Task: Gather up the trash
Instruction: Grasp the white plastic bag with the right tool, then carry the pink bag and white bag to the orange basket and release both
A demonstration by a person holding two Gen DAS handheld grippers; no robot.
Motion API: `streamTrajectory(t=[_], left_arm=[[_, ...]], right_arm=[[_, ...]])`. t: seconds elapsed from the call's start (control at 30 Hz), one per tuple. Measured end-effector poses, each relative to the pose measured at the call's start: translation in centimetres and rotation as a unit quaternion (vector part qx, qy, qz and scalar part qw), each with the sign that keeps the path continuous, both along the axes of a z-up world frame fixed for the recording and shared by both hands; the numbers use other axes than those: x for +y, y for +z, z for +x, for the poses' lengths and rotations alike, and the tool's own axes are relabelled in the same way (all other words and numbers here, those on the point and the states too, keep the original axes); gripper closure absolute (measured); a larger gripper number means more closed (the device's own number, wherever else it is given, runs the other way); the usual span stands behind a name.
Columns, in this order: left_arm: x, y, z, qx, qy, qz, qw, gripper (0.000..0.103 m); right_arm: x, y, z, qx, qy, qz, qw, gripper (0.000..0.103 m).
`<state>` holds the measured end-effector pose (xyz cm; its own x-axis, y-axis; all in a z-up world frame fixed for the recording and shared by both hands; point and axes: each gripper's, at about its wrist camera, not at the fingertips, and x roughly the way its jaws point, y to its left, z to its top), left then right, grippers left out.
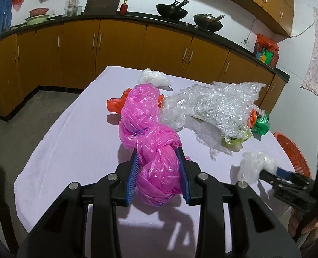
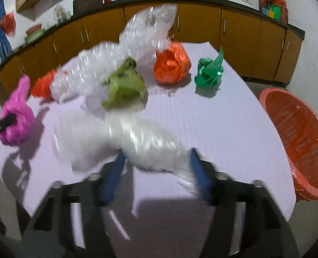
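- On a table (image 1: 68,142) draped in lilac cloth, the left gripper (image 1: 159,172) clenches a twisted pink plastic bag (image 1: 156,172) at its knotted middle, blue pads pressing either side; the bag's loose end trails forward across the cloth
- Beside it, the right gripper (image 2: 156,167) straddles a crumpled white plastic bag (image 2: 141,142); the right wrist view is blurred with motion and the fingers stand wide, so I cannot tell whether they have closed on it
- Farther along the table lie a sheet of bubble wrap (image 1: 221,105), a green-yellow scrap (image 2: 124,86) under it, two orange bags (image 2: 171,64) (image 2: 43,83), a small green bag (image 2: 208,73) and a white wad (image 1: 154,77) at the far end
- An orange basket (image 2: 298,129) sits off the table's right edge, the likely destination for the lot
- All of it looks feather-light, soft and slick: film that collapses under the pads and may slide out if pinched at a thin edge
- Best hold, by this judgement, is the bunched or knotted core, as on the pink bag; the bubble wrap is bulky and springy and probably wants gathering before a grip
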<state>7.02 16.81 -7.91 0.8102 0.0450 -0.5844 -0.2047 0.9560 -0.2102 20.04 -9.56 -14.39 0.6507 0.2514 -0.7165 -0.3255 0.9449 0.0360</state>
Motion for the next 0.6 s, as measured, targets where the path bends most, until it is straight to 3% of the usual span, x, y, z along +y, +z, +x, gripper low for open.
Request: streamTrajectory(t=[0.07,0.13,0.23,0.6], left_arm=[[0.1,0.0,0.0,0.000,0.001,-0.002,1.0000,0.069],[0.2,0.1,0.0,0.000,0.003,-0.003,1.0000,0.069],[0.1,0.3,0.0,-0.002,0.003,-0.003,1.0000,0.069],[-0.8,1.8,-0.4,-0.018,-0.008,0.002,0.9998,0.068]], right_arm=[[-0.1,-0.1,0.0,-0.007,-0.004,-0.004,1.000,0.062],[-0.4,0.0,0.2,-0.006,-0.009,0.001,1.000,0.081],[-1.3,0.2,0.5,0.000,-0.015,0.020,1.000,0.090],[-3.8,2.5,-0.9,-0.027,-0.031,0.053,0.998,0.094]])
